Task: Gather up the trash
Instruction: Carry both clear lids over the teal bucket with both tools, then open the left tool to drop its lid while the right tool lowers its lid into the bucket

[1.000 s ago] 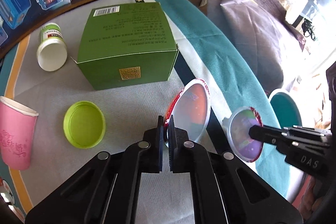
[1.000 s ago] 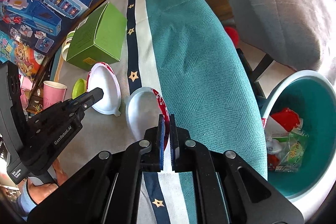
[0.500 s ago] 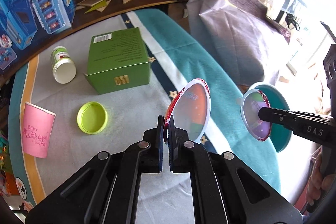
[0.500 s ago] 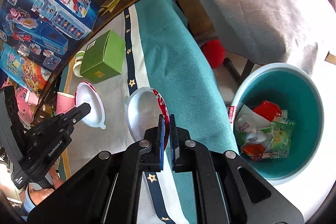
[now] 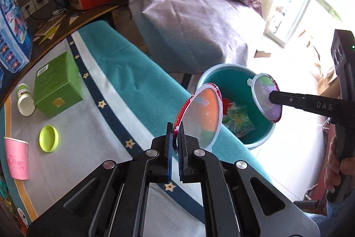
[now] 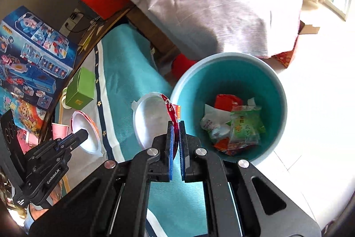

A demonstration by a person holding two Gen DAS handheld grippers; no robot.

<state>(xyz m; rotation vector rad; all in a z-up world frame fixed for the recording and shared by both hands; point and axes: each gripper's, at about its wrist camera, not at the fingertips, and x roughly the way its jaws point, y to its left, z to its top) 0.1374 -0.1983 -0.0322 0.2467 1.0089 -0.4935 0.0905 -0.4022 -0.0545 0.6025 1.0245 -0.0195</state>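
Left gripper (image 5: pixel 175 132): pinched tight on the rim of a red-edged plastic lid (image 5: pixel 200 117), which stands on edge above the table's teal cloth (image 5: pixel 133 86).
Right gripper (image 6: pixel 175 132): clamped on the rim of a second plastic lid (image 6: pixel 150 118), also edge-up.
Trash bucket (image 6: pixel 275 86): on the floor just off the table edge, wrappers already inside.
Key relation: the bucket lies ahead and to the right of both lids; the right-hand lid hangs nearer its rim, so I'd expect it to drop first.
Left behind: green box (image 5: pixel 58 86), green cap (image 5: pixel 48 138), pink paper cup (image 5: pixel 16 160).
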